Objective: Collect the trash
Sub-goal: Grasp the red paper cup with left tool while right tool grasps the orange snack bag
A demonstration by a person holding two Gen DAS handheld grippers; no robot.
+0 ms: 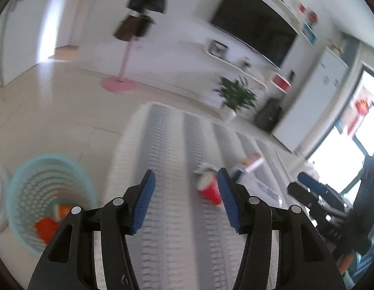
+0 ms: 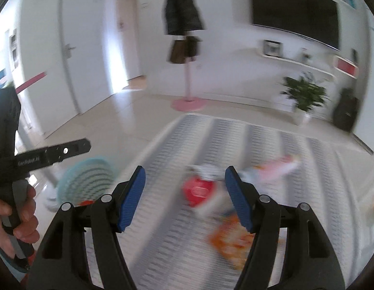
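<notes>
Blue ribbed pads tip our left gripper (image 1: 187, 200) and right gripper (image 2: 184, 199); both stand parted with nothing between them. Beyond them, on the grey-and-white striped rug (image 1: 167, 145), we see a red cup (image 1: 210, 189) lying on its side, crumpled pale scraps and an orange wrapper (image 2: 231, 239), all blurred. Off the rug's left edge, on glossy bare tile, sits our teal lattice basket (image 1: 20, 193), orange trash already inside.

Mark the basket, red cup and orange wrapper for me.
basket (image 1: 22, 181), left wrist view, mesh wall.
red cup (image 1: 211, 194), left wrist view, its side.
orange wrapper (image 2: 229, 241), right wrist view, its middle.
</notes>
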